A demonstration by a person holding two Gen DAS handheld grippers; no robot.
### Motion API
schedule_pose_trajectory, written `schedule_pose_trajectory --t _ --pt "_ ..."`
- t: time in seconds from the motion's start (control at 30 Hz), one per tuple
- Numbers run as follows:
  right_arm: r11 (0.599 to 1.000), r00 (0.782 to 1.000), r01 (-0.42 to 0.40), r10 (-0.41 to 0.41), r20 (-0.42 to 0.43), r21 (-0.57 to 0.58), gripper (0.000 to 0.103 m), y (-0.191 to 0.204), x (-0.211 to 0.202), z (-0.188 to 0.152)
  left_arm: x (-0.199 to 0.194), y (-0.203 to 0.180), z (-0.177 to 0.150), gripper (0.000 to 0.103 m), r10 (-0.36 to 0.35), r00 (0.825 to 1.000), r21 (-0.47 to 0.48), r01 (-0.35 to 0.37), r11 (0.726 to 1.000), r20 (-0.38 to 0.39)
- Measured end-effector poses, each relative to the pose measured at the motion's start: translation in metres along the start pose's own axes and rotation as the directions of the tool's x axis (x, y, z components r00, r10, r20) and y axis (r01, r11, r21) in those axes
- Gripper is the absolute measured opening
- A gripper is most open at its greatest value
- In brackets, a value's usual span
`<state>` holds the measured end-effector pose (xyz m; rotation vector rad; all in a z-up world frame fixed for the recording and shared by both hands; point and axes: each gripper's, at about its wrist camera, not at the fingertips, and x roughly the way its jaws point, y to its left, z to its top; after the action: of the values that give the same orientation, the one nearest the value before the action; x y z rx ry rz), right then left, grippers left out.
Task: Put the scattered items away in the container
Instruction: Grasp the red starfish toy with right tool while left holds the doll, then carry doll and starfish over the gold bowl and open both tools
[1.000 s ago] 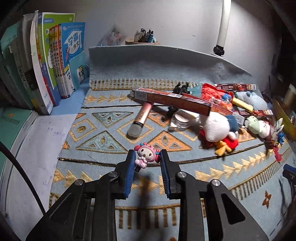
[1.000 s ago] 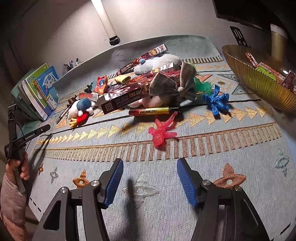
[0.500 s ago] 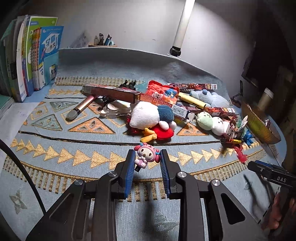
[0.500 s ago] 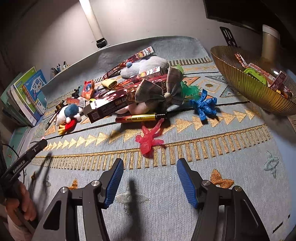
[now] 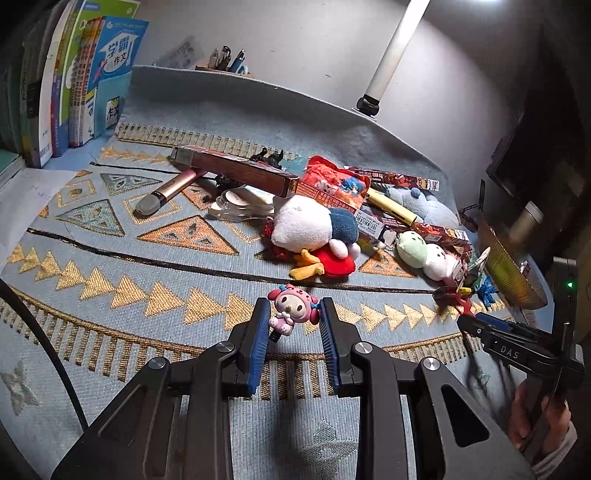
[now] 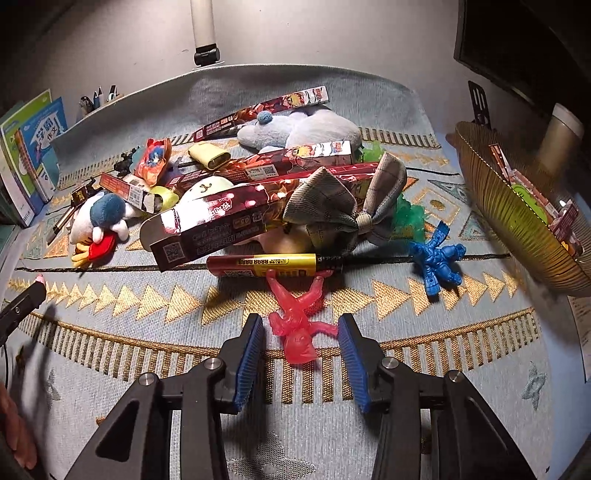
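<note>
My left gripper (image 5: 293, 321) is shut on a small pink figurine (image 5: 291, 308) and holds it above the patterned rug. In the right wrist view my right gripper (image 6: 301, 334) straddles a translucent red figure (image 6: 298, 328) that lies on the rug; its jaws are closing and the pads stand apart from the figure. The gold ribbed bowl (image 6: 517, 221) sits at the right with packets in it; the same bowl (image 5: 508, 273) shows at the right edge of the left wrist view. A blue figure (image 6: 436, 260) lies between the red one and the bowl.
A heap of toys fills the rug's middle: long red boxes (image 6: 229, 221), a plaid bow (image 6: 343, 206), a yellow-and-red marker (image 6: 266, 264), a white-and-blue plush (image 5: 314, 229) and a pink microphone (image 5: 166, 194). Books (image 5: 81, 85) stand at the far left. A lamp post (image 6: 203, 33) rises behind.
My right gripper moved forward over the red figure and its jaws narrowed around it. The left gripper swung right with the pink figurine still in it, then slowed.
</note>
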<state>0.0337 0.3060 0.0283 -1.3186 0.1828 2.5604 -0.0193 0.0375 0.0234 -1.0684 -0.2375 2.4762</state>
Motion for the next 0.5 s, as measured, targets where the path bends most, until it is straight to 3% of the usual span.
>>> schedule_pose_trajectory --t 0.2,0.5 --pt "0.998 0.999 -0.039 0.039 -0.008 0.052 0.042 -0.009 0.002 0.003 -0.001 0.0 0.0 0.024 -0.006 1.0 0.004 0.006 1.0 0.0" --pt "0.999 0.999 -0.027 0.028 0.024 -0.042 0.032 0.004 -0.007 -0.002 0.002 0.004 0.0 0.024 -0.016 1.0 -0.013 0.015 1.0 -0.011"
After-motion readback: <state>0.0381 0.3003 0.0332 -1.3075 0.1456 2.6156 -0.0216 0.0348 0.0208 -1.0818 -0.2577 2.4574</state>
